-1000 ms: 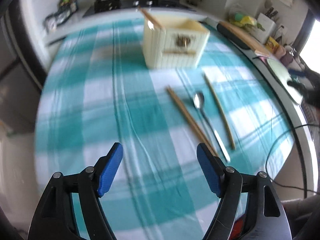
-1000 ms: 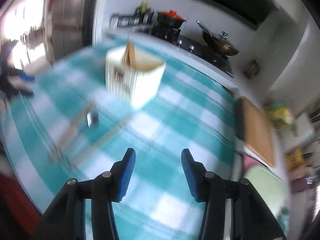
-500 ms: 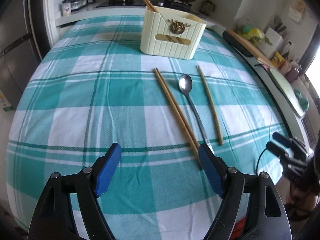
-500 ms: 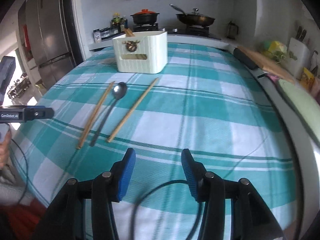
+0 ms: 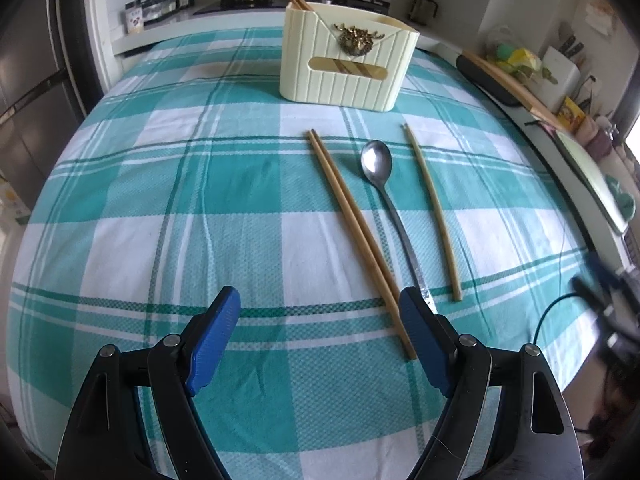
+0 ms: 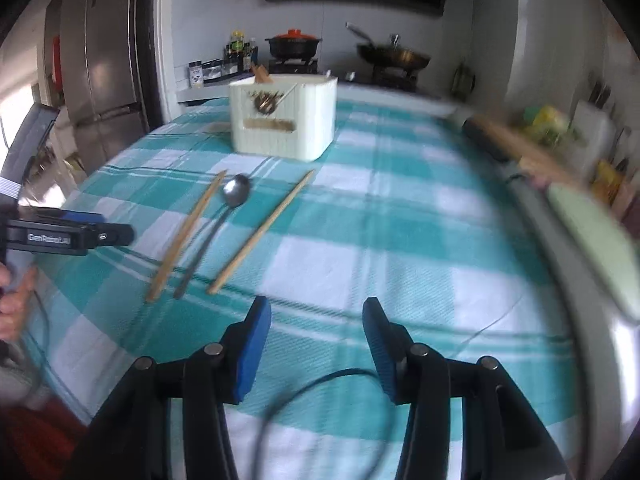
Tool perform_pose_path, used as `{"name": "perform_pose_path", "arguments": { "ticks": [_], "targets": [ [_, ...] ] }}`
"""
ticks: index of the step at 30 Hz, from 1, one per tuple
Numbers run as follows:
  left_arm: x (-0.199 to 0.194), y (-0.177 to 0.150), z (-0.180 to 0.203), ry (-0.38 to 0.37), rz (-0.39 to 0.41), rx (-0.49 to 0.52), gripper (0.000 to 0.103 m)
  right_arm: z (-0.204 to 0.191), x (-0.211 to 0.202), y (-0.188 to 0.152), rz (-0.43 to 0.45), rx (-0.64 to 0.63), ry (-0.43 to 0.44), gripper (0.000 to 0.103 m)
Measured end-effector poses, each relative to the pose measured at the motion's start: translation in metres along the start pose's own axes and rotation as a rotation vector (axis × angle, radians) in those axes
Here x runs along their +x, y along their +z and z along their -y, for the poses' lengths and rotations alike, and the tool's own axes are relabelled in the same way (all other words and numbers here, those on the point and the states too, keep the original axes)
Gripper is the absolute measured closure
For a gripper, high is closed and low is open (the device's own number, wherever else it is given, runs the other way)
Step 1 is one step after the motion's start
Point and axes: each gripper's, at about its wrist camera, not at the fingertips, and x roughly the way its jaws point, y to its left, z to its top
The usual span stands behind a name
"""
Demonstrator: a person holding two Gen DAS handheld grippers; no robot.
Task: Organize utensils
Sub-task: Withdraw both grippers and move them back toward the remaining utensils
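- the left gripper point(image 5: 320, 328) hung wide and empty over the teal-checked tablecloth point(image 5: 160, 200); the right gripper point(image 6: 316, 340) stood narrower, also empty.
- beyond lay a pale wooden chopstick pair point(image 5: 352, 232) side by side, a slim steel spoon point(image 5: 386, 200), bowl up, then a single chopstick point(image 5: 432, 208).
- farthest stood the ribbed cream holder point(image 5: 344, 64), chopsticks poking out.

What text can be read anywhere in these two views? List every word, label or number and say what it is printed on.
"GenRobot.AI": white lettering on the side of the left gripper, seen in the right wrist view; the last letters are soft.
Labels on the spice jars by the stove: too small to read.
Yellow packet on the counter: print illegible.
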Motion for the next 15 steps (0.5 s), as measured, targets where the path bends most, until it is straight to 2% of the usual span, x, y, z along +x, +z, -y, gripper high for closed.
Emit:
{"name": "perform_pose_path", "arguments": {
  "ticks": [2, 4, 8, 9, 10, 11, 13, 15],
  "targets": [
    [-0.001, 0.0, -0.001, 0.005, 0.002, 0.0, 0.02, 0.014, -0.015, 0.007, 0.042, -0.052, -0.095, 0.054],
    [-0.003, 0.001, -0.002, 0.008, 0.008, 0.001, 0.02, 0.044, -0.044, 0.017, 0.086, -0.103, -0.234, 0.054],
    [-0.005, 0.005, 0.001, 0.003, 0.024, -0.004, 0.018, 0.089, -0.105, 0.045, 0.181, -0.23, -0.574, 0.054],
    [-0.005, 0.006, 0.002, 0.002, 0.03, -0.001, 0.016, 0.094, -0.117, 0.054, 0.197, -0.263, -0.617, 0.053],
    [-0.004, 0.008, 0.003, 0.002, 0.033, 0.0, 0.016, 0.096, -0.124, 0.062, 0.203, -0.281, -0.627, 0.048],
    [-0.002, 0.01, 0.003, 0.003, 0.033, 0.001, 0.016, 0.096, -0.131, 0.073, 0.207, -0.305, -0.601, 0.044],
    [0.005, 0.015, 0.003, 0.002, 0.025, -0.009, 0.016, 0.09, -0.132, 0.085, 0.198, -0.322, -0.486, 0.041],
    [0.016, 0.022, 0.002, -0.007, 0.021, -0.024, 0.016, 0.072, -0.117, 0.093, 0.206, -0.297, -0.258, 0.041]
  ]
}}
